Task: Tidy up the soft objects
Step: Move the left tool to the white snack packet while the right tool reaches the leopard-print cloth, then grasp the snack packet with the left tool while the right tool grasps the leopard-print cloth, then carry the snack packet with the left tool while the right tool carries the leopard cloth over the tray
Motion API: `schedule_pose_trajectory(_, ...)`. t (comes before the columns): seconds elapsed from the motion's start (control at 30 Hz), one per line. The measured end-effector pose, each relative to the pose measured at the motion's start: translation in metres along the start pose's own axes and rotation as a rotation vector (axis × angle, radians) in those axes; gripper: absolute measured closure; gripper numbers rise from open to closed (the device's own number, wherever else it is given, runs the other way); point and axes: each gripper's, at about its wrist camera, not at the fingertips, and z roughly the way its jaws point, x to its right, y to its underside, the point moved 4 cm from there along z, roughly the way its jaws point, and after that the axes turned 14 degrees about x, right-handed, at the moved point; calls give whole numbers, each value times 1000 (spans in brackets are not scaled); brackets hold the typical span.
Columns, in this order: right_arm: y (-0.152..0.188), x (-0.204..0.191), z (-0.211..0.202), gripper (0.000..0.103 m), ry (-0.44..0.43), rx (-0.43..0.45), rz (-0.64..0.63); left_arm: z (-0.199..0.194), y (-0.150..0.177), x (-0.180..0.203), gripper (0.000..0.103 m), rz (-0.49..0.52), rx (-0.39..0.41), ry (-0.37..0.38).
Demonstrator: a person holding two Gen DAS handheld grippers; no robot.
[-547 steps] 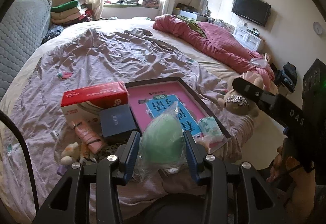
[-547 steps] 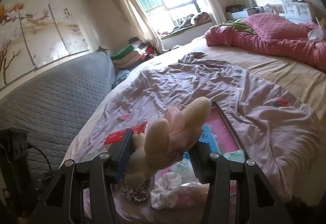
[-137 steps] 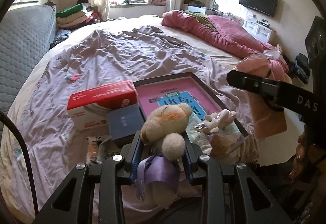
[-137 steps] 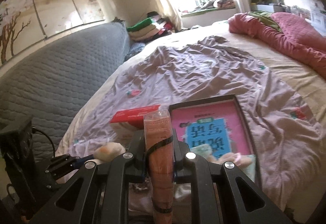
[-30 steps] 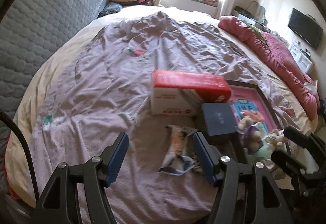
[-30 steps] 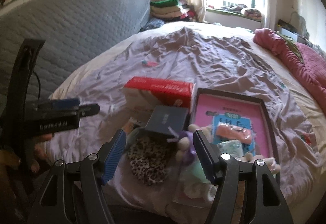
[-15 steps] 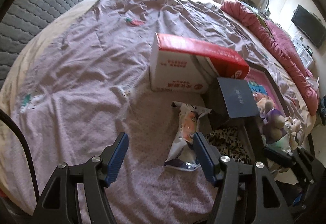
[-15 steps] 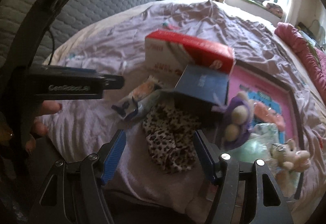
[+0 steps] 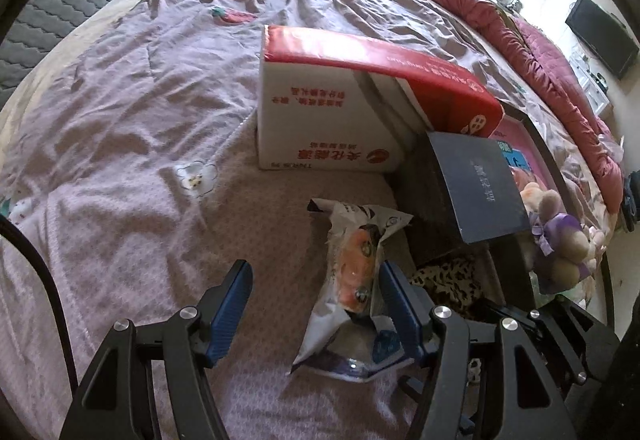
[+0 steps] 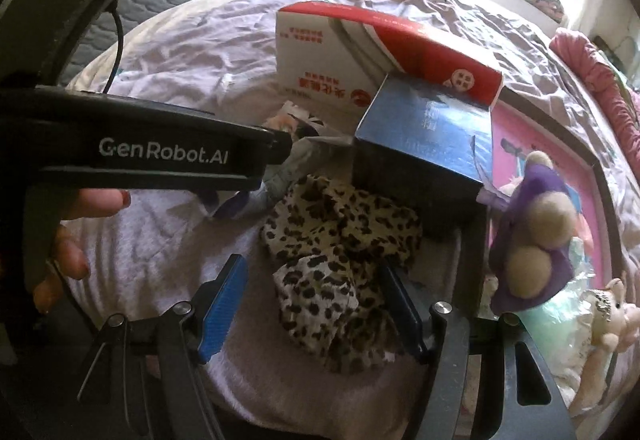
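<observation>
Left wrist view: left gripper [image 9: 314, 298] spread wide, empty, straddling a plastic-wrapped soft toy [image 9: 354, 282] lying on the bed [image 9: 120, 100] near its foot edge, the wrapper against the right finger; red-and-white carton [image 9: 332, 112] and dark blue box [image 9: 478, 186] beyond. Wrapper probably light, crinkly, slippery; best taken across the padded middle. Right wrist view: right gripper [image 10: 312, 306] likewise agape, empty, over a leopard-print cloth [image 10: 340, 256] by the blue box; limp, bunches readily, grip a thick fold. Only this view shows a purple plush [image 10: 532, 236] on the pink-lined tray [image 10: 596, 176] clearly.
</observation>
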Motion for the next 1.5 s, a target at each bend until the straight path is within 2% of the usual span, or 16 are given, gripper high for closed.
schedule_pose_trajectory(0.2, -1, 8, 9, 49, 8, 1, 12, 8, -1, 4, 38, 8, -11, 12)
schedule_pose_trajectory(0.33, -1, 7, 9, 71, 1, 16, 0, 12, 0, 7, 38, 26, -16, 4)
schedule_pose_trajectory(0.43, 0, 8, 8, 78, -9, 20, 2, 12, 0, 10, 38, 48, -7, 2)
schedule_pose_trajectory(0.47, 0, 8, 6, 79, -9, 23, 4, 12, 0, 12, 41, 52, 0, 8)
schedule_pose_trajectory(0.53, 0, 8, 1, 84, -10, 35, 4, 9, -1, 16, 55, 63, 17, 25)
schedule_pose_trajectory(0.57, 1, 9, -1, 85, -11, 38, 2, 9, -2, 17, 66, 67, 20, 29)
schedule_pose_trajectory(0.6, 1, 9, -3, 86, -11, 40, -1, 9, -2, 19, 72, 66, 20, 45)
schedule_pose_trajectory(0.77, 0, 10, -15, 88, -23, 71, 13, 4, -2, 16, 76, 36, 27, 89)
schedule_pose_trajectory(0.9, -5, 10, -26, 88, -42, 107, 30, -17, -10, 10, 76, 15, 83, 88)
schedule_pose_trajectory(1.07, -17, 7, -45, 88, -80, 164, 58, -49, -20, 6, 76, 35, 147, 41)
schedule_pose_trajectory(1.27, -31, 4, -72, 89, -84, 232, 64, -79, -28, 8, 77, 60, 199, 3)
schedule_pose_trajectory(1.5, -46, 16, -110, 89, -65, 311, 90, -110, -37, 20, 77, 67, 239, -5)
